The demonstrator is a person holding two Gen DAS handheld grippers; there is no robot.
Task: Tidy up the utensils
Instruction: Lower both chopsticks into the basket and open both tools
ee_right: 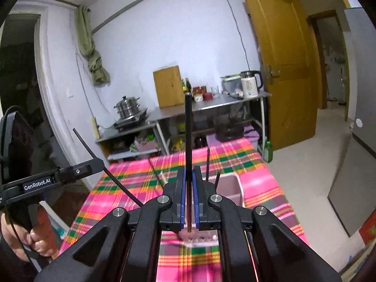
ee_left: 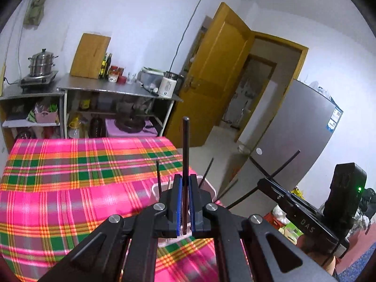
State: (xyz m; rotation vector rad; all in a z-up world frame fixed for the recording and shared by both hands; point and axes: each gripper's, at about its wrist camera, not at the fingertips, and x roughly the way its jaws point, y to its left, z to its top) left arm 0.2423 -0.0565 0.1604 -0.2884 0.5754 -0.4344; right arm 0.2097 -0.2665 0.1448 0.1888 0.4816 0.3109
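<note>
The left gripper clamps one black chopstick pointing to 12 o'clock. The right gripper pinches another chopstick the same way. Below both, at 6 o'clock, a pink holder with more chopsticks sits on the plaid cloth.

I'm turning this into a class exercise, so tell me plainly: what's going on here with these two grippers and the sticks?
A person holds a gripper in each hand above a table with a pink plaid cloth. The left gripper is shut on a dark chopstick, and the right gripper is shut on another chopstick, both pointing up. Below them sits a pale pink utensil holder with more dark chopsticks standing in it.
</note>
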